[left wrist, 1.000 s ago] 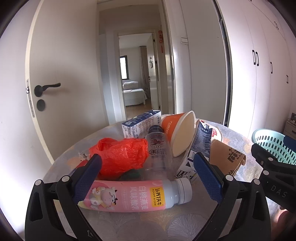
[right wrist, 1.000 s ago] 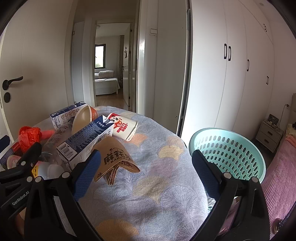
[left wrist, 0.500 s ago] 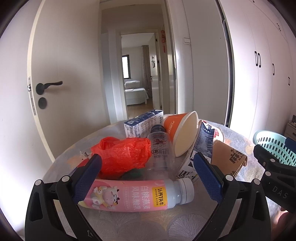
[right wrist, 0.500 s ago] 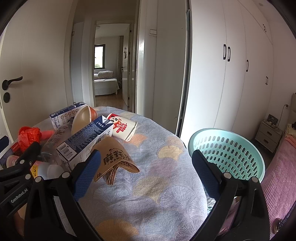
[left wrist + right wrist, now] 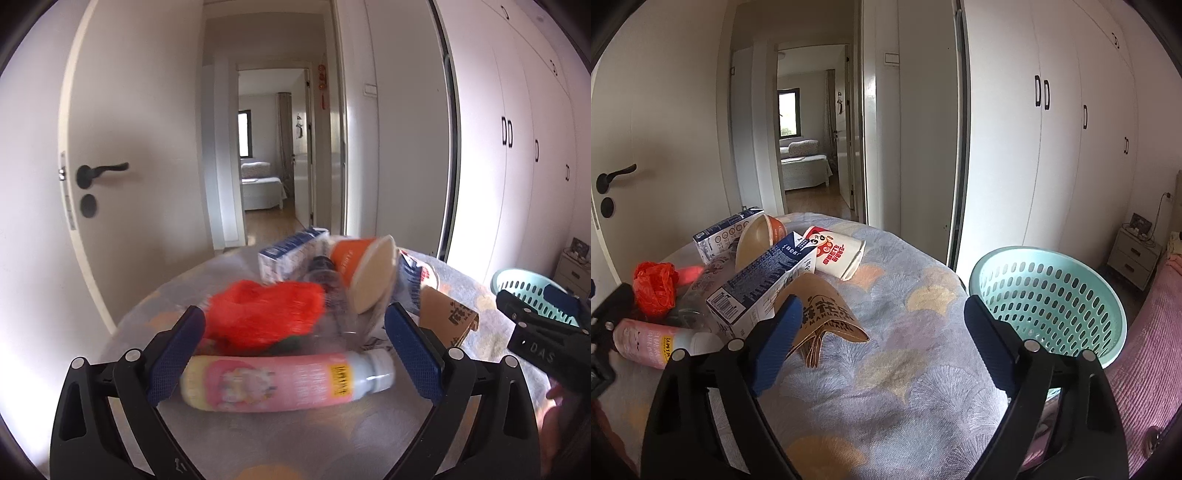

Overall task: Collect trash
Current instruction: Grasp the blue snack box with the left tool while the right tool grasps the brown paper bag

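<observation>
A heap of trash lies on the round table [image 5: 905, 369]. A pink bottle [image 5: 280, 382] lies on its side just in front of my open left gripper [image 5: 295, 354], between the fingers. Behind it are a red plastic bag [image 5: 266, 314], a clear bottle [image 5: 332, 295], an orange cup [image 5: 364, 271] and a blue carton [image 5: 288, 254]. My right gripper [image 5: 882, 339] is open and empty over the tablecloth, with a brown paper sleeve [image 5: 823, 317], a blue-white carton [image 5: 761, 284] and a white cup [image 5: 836, 254] to its left. A mint laundry basket [image 5: 1049, 295] stands beyond the table's right edge.
A closed white door [image 5: 110, 184] is at the left, an open doorway [image 5: 269, 166] straight ahead, white wardrobes [image 5: 1071, 147] at the right. A nightstand [image 5: 1134, 258] and a pink bed edge [image 5: 1145, 350] are at the far right.
My left gripper has moved forward and lower toward the pink bottle, and its view is blurred by motion. The right gripper has hardly moved.
</observation>
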`<state>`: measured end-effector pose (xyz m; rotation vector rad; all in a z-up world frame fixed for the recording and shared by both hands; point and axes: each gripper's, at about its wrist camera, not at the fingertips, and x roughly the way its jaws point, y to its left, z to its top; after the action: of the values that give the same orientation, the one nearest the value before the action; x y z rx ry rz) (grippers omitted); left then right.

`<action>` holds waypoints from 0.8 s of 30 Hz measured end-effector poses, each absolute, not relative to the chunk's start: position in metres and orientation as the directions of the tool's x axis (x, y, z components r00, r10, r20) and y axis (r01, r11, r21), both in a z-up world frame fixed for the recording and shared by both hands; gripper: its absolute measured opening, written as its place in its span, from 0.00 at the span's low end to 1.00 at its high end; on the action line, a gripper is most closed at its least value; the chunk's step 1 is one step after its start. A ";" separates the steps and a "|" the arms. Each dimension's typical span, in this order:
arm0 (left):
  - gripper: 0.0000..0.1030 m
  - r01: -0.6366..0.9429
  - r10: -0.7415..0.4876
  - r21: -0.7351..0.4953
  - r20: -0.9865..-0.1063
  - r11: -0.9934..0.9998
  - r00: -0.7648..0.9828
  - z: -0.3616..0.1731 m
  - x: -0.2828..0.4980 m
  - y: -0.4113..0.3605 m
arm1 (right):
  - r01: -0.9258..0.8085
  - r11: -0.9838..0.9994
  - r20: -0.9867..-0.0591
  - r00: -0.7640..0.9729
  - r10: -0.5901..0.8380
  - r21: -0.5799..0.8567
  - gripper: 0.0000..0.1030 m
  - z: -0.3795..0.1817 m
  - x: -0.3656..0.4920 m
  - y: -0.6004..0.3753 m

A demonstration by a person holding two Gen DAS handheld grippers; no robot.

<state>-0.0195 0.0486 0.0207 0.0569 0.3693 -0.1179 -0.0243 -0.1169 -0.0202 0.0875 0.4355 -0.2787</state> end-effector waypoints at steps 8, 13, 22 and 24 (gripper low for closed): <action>0.92 0.078 -0.086 -0.037 -0.462 0.996 0.883 0.049 -0.018 0.165 | 0.211 0.977 -0.416 0.887 -0.202 -0.026 0.49 0.004 -0.024 -0.103; 0.72 0.156 -0.230 -0.173 -0.605 0.972 0.762 0.030 0.024 0.191 | 0.159 0.987 -0.425 0.892 -0.151 -0.017 0.43 0.011 -0.014 -0.090; 0.59 0.237 -0.298 -0.198 -0.788 0.951 0.539 -0.005 0.082 0.173 | 0.134 0.991 -0.473 0.872 -0.130 -0.025 0.44 0.004 -0.002 -0.081; 0.59 0.245 -0.298 -0.191 -0.783 0.951 0.546 -0.007 0.076 0.176 | 0.128 0.991 -0.476 0.870 -0.126 -0.028 0.44 0.001 -0.002 -0.079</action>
<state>0.0757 0.1756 -0.0073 -0.0613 0.9398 -0.3222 -0.0022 -0.0792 0.0008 0.0042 0.4974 -0.1324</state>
